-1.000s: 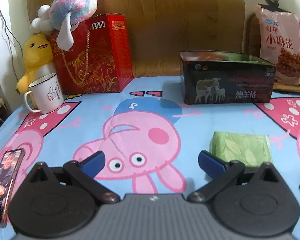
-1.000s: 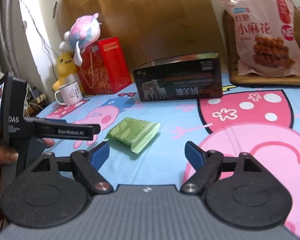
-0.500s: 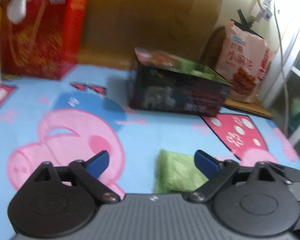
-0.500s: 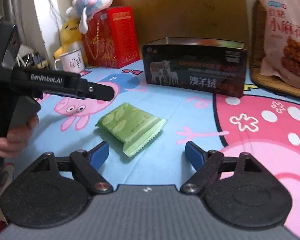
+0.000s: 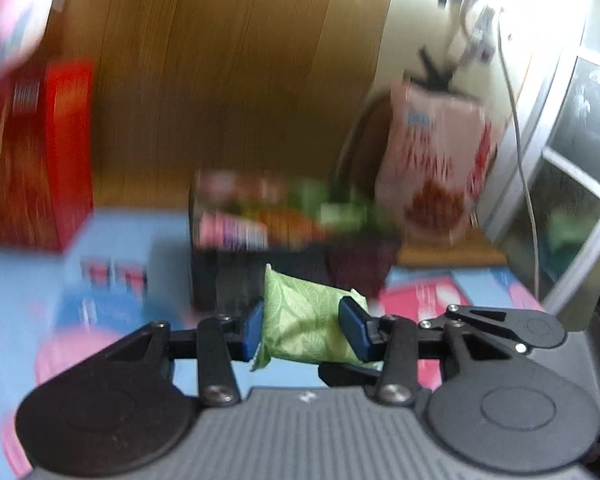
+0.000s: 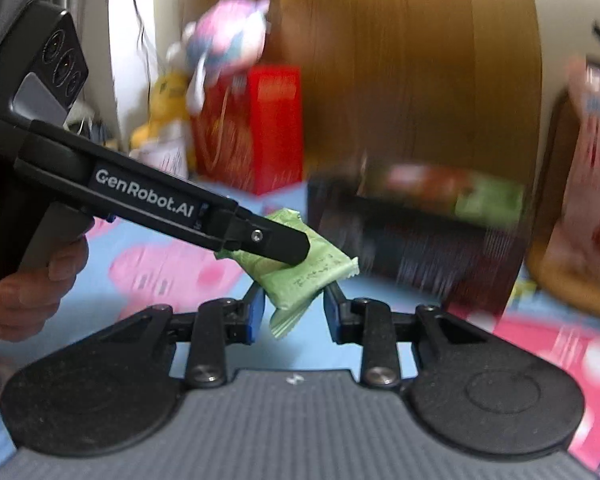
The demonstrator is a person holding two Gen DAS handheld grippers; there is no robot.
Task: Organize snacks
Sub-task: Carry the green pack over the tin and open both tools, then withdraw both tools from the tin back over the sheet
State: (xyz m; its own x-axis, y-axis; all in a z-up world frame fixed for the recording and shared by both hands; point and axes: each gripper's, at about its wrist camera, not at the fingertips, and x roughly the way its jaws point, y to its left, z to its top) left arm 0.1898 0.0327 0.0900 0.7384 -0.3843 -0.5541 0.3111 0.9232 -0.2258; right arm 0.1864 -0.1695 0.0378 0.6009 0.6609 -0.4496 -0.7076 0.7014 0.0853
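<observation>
A green leaf-print snack packet point(image 5: 300, 312) hangs above the blue cartoon tablecloth point(image 5: 112, 240). My left gripper point(image 5: 304, 330) is closing, and its blue pads press on the packet's two sides. In the right wrist view one of the left gripper's fingers point(image 6: 276, 240) lies across the packet point(image 6: 304, 276). My right gripper point(image 6: 294, 312) is also closing, with the packet's lower end between its pads, which touch it. Behind the packet stands a dark open box point(image 5: 228, 280) point(image 6: 420, 248) holding several colourful snacks. Both views are motion-blurred.
A big pink snack bag point(image 5: 432, 160) leans at the back right by a window frame. A red gift box point(image 6: 260, 132), plush toys point(image 6: 228, 40) and a white mug point(image 6: 168, 148) stand at the back left. A hand point(image 6: 32, 280) holds the left gripper's grip.
Both grippers went from wide open to closed around the green packet. The packet left the cloth and now hangs in front of the dark box. Both views swung toward that box.
</observation>
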